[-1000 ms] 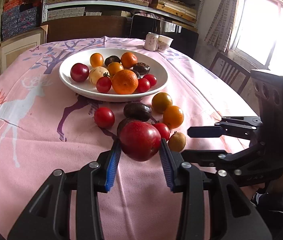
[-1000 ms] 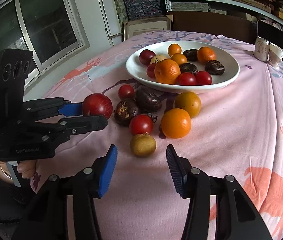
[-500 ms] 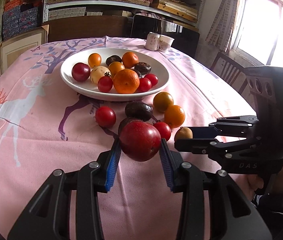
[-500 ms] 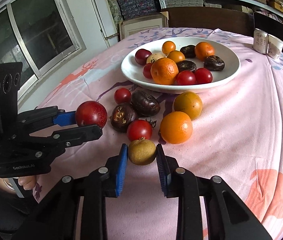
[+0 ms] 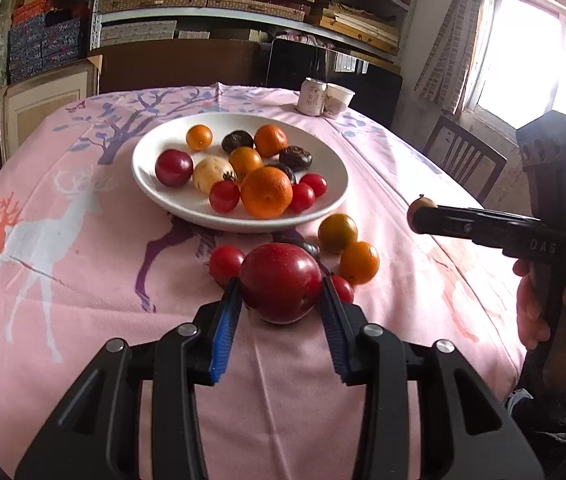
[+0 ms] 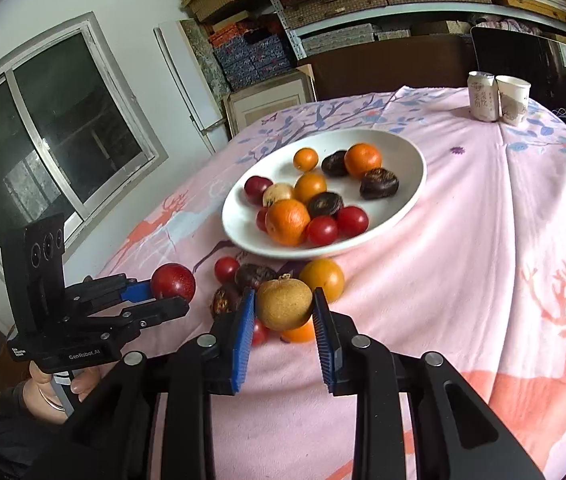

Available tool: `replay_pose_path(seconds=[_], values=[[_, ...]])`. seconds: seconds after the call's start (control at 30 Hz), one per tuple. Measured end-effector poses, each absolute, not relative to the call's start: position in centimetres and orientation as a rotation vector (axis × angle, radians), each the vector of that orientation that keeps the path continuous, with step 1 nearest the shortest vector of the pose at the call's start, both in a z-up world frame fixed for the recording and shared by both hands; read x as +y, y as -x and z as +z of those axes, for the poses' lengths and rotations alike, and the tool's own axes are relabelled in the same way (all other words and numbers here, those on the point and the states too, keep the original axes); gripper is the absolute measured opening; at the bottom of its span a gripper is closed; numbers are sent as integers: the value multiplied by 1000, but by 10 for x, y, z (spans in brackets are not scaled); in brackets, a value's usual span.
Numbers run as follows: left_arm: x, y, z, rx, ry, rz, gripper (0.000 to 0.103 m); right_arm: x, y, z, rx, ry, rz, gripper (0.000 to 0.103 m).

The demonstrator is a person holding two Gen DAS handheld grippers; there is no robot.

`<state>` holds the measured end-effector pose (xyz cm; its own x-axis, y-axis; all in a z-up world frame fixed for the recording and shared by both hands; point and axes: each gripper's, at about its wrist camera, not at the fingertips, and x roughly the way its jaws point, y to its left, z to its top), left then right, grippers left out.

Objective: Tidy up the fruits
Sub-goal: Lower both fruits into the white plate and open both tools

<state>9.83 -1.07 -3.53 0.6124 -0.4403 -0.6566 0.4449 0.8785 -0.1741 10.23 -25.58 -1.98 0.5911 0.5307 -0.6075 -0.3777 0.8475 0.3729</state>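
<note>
Fruit gripped in both grippers, lifted clear of the bench. Red plum [image 5: 281, 282] pinched at its widest girth in the left gripper [image 5: 279, 312], jaws closed only as far as its sides, blue pads [image 5: 225, 332] touching left and right. Brown pear [image 6: 285, 304] clamped likewise in the right gripper [image 6: 283, 322], jaws narrowed onto it, stem end up.

Held by two small contact patches on round, smooth skin: likely to roll or squirt forward out of the jaws if tilted nose-down or swung fast. Too hard a squeeze: bruising, maybe split skin on the plum.

Just below and ahead, loose pieces on the pink cloth [image 5: 83, 280]: tomato [image 5: 225, 264], two oranges [image 5: 357, 262], dark fruits partly hidden behind the plum. Low travel risks clipping these and sending them rolling across the bench, toward the edge where the cloth slopes away.

Beyond them, white bowl [image 5: 163, 200], already well filled: oranges, tomatoes, plum, dark fruits heaped toward the near side. Release from any height onto that heap: bounce, scatter, or one piece knocked over the shallow rim. Safer landing looks like the bare patch at the far left of the bowl.

Both grippers heading for one bowl together: collision of jaws possible over the rim. Can [image 6: 481, 96] and cup [image 6: 513, 100] well apart at the far edge, little danger there.
</note>
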Motion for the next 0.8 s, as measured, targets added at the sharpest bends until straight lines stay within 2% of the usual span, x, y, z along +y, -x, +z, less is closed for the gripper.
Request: replay_pose_path(seconds=[0.33,0.67,0.7,0.73,0.77,0.8], values=[[-21,-167,16,675,-46,-471,39,-270,-157,34,670,-254,477,29],[-43,-252,4,753,-69,-421,39,-255,-226,24,742,-258,422,31],[-44,-257,2,762,-68,-420,42,-252,-231,21,752,-260,424,32],[-44,-259,0,764,-63,-411,52,-250,-235,19,763,-266,427,43],[-42,-259,0,757,-55,-394,58,-250,-237,18,766,-275,422,51],[-40,-257,1,743,-47,-387,66,-250,-235,18,754,-283,416,53]])
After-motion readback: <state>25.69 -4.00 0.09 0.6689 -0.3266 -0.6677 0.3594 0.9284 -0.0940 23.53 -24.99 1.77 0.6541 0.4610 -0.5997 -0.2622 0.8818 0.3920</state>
